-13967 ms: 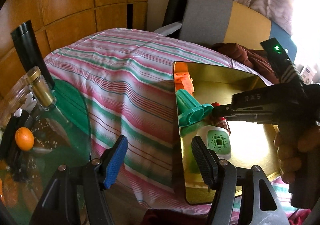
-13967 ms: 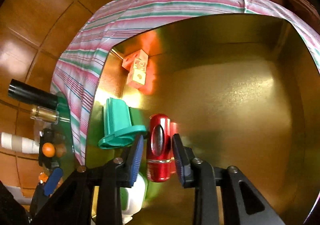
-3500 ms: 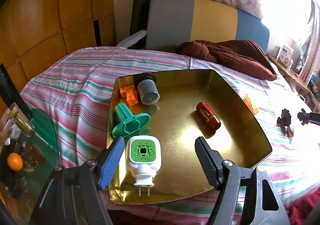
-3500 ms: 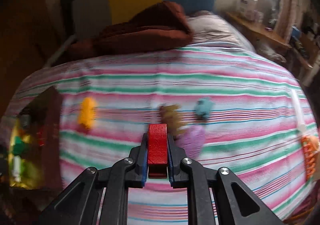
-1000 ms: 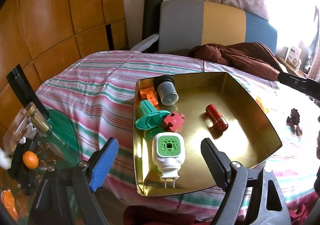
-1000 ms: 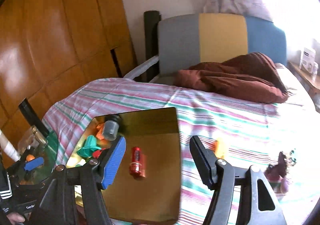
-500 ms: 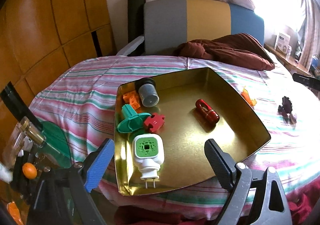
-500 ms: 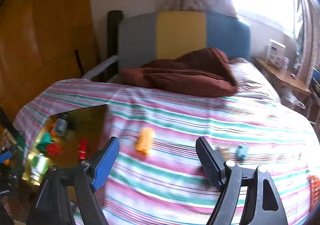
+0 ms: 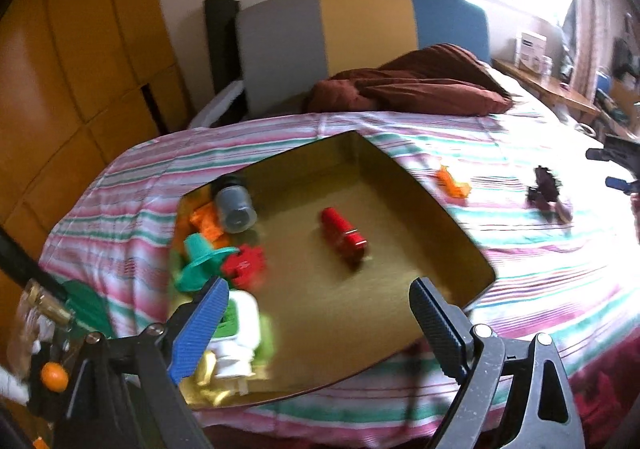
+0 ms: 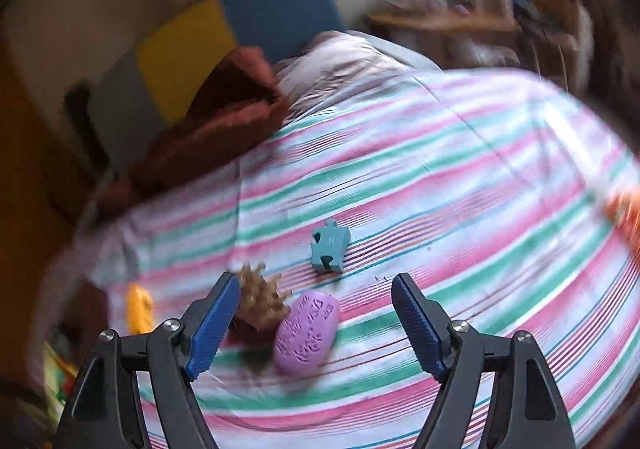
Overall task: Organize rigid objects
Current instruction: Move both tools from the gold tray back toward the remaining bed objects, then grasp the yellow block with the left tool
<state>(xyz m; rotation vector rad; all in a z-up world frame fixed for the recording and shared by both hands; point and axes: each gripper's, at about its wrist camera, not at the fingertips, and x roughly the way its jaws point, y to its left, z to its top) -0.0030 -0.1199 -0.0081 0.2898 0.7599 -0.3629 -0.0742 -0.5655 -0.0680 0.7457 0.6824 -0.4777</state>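
my left tongs (image 9: 316, 313) gape wide with nothing between the pads, hanging over the near edge of the shiny gold metal tray (image 9: 400, 185) that sits on the pink, green and white striped bedspread (image 9: 540, 249). their jaws have just been opening. right behind my blue pad lies the white plug-in unit with a green face (image 9: 240, 325), blurred. past it sit the red jigsaw-shaped block (image 9: 245, 264) and the teal plastic funnel-like piece (image 9: 196, 261), just beside each other. then come the orange building blocks (image 9: 206, 223) and the grey cylindrical cap (image 9: 235, 205) on its side, all along the tray's left wall. the red metal capsule-shaped canister (image 9: 343, 236) lies alone mid-tray. beyond the tray, on the bedspread, are a small orange toy (image 9: 452, 183) and a dark spiky object (image 9: 544, 189).

my right tongs (image 10: 316, 323) are also spread wide and hold nothing; their jaws were opening a moment ago too. between the pads, on the bedspread, lies a purple oval embossed block (image 10: 307, 331), touching a tan spiky cone-like object (image 10: 262, 299) by my left pad. farther off rests a teal jigsaw-shaped block (image 10: 330, 245). a crumpled brown blanket (image 10: 224, 121) lies by the headboard.
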